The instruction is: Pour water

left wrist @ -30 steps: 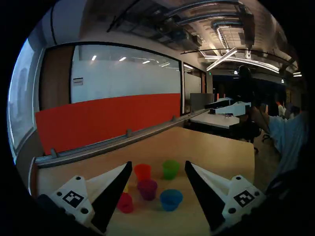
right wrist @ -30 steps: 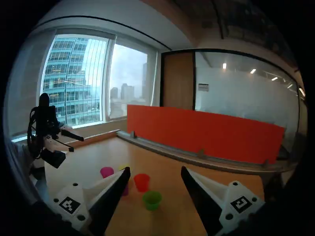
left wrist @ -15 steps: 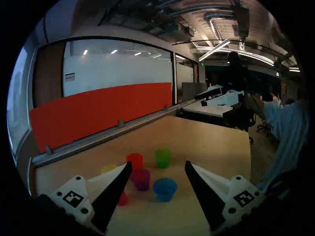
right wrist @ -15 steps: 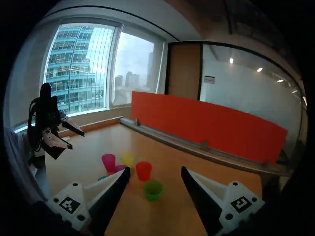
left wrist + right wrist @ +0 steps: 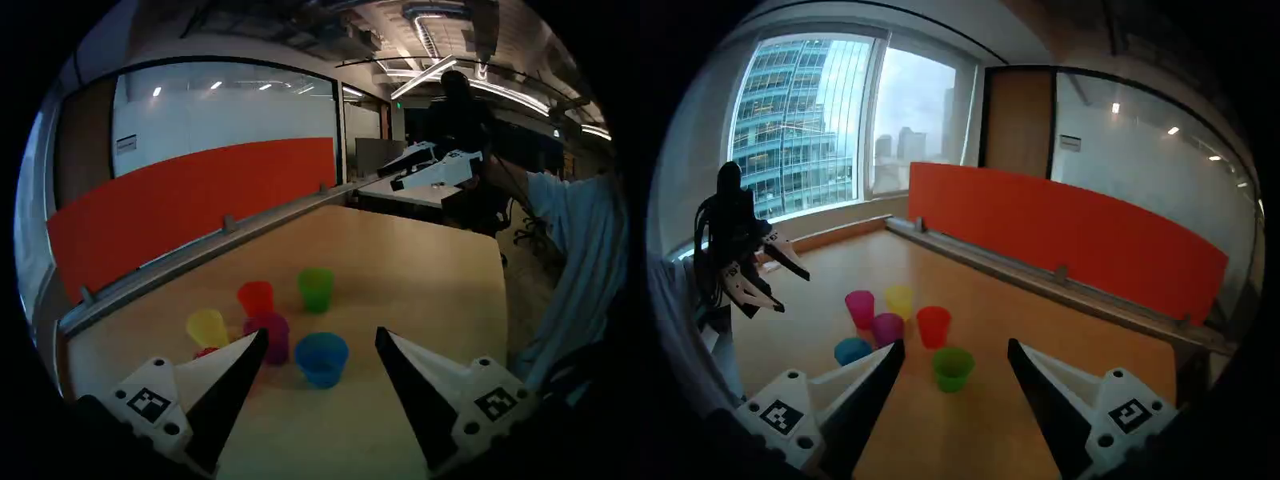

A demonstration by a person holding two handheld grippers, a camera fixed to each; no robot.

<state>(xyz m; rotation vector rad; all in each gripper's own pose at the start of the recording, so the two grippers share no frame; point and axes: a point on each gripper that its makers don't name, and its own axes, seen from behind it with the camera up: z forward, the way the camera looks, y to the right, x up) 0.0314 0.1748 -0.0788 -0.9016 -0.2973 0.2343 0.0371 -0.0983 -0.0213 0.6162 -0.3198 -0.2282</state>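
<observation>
1. Left gripper (image 5: 320, 331): fingers spread wide, nothing held. It hovers above the table (image 5: 424, 264) and points at the blue cup (image 5: 322, 360).
2. Right gripper (image 5: 954, 344): also wide open and empty, up off the table. It faces the same group from the other side.
3. The group is tight, mid-table and all upright: blue cup, purple cup (image 5: 273, 336), red cup (image 5: 256, 298), green cup (image 5: 316, 289), yellow cup (image 5: 206, 328), pink cup (image 5: 860, 308).
4. Blue cup is nearest the left gripper. In the left gripper view it sits between the fingers but apart from them.
5. Green cup is nearest the right gripper, framed between its fingers in the right gripper view and not touched.
6. Water: cannot tell which cup has any, the insides are too dark and small.
7. Progress: looks like the very start. No cup is gripped, lifted or tilted, and no spill is visible on the table.
8. Probably left to do: choose the source cup, close on it, lift it, tip it over a second cup, set it back.
</observation>
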